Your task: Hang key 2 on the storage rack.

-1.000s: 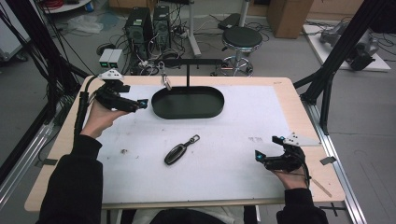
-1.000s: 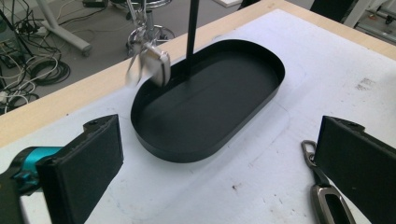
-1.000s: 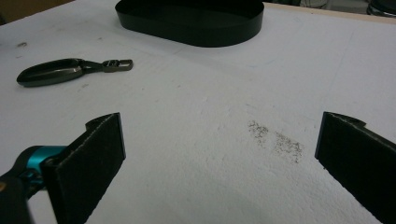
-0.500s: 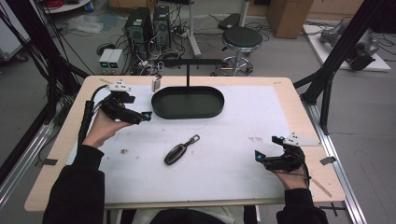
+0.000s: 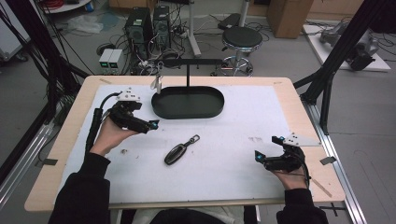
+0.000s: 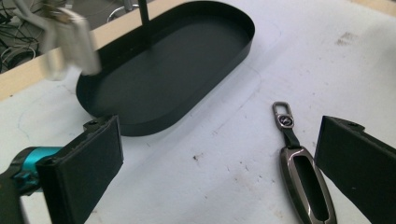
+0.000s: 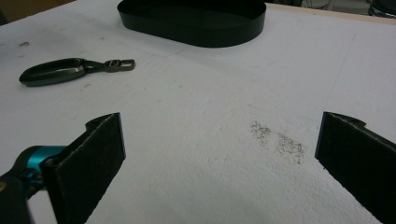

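Now the open left claw (image 5: 152,125) nears the car key fob (image 5: 177,153) at its four o'clock; next, straddle and close. The right claw (image 5: 265,150) rests open.

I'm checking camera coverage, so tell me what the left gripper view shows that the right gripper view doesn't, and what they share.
Left gripper view alone: the stand's post rising from the tray, and blurred keys hanging at upper left over the table's wooden edge.

Right gripper view alone: a patch of dark specks on the white mat, and the tray's whole near wall.

Both: the black oval tray, the key fob lying on the mat with its clip, and two open black jaws with nothing between them.
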The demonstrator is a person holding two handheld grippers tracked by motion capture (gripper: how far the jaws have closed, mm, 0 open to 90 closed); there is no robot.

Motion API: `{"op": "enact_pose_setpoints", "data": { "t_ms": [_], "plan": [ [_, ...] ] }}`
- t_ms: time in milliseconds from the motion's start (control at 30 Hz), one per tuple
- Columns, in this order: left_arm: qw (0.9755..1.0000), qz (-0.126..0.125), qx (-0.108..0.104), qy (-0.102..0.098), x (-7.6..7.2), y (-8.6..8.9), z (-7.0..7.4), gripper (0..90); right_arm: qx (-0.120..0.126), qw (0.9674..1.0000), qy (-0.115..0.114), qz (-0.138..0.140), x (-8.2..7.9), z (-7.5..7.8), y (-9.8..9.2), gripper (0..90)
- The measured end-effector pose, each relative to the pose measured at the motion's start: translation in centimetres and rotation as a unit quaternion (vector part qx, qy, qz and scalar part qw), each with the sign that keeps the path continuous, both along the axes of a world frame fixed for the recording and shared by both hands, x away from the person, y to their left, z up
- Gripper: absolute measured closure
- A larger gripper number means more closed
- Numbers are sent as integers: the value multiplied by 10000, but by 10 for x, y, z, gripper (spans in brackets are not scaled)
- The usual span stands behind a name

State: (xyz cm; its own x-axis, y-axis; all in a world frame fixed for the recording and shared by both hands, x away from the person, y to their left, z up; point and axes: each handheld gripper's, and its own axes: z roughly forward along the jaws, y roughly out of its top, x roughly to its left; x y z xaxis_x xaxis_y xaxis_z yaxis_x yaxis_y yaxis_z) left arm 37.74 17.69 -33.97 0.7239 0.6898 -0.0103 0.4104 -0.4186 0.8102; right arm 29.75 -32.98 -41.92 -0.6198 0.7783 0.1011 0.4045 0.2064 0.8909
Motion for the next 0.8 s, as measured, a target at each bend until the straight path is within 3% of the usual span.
{"op": "enact_pose_setpoints", "data": {
  "t_ms": [433,667,800],
  "plan": [
    [9989,-283,317,212,1,-31,-16,17,1,10000,-13,0,0,0,-1,8],
    [9968,-408,568,381,4,-49,-28,17,1,10000,-4,-3,0,0,-1,8],
    [9948,-426,719,579,4,-61,-36,18,4,10000,5,2,0,0,0,8]
  ]
}}
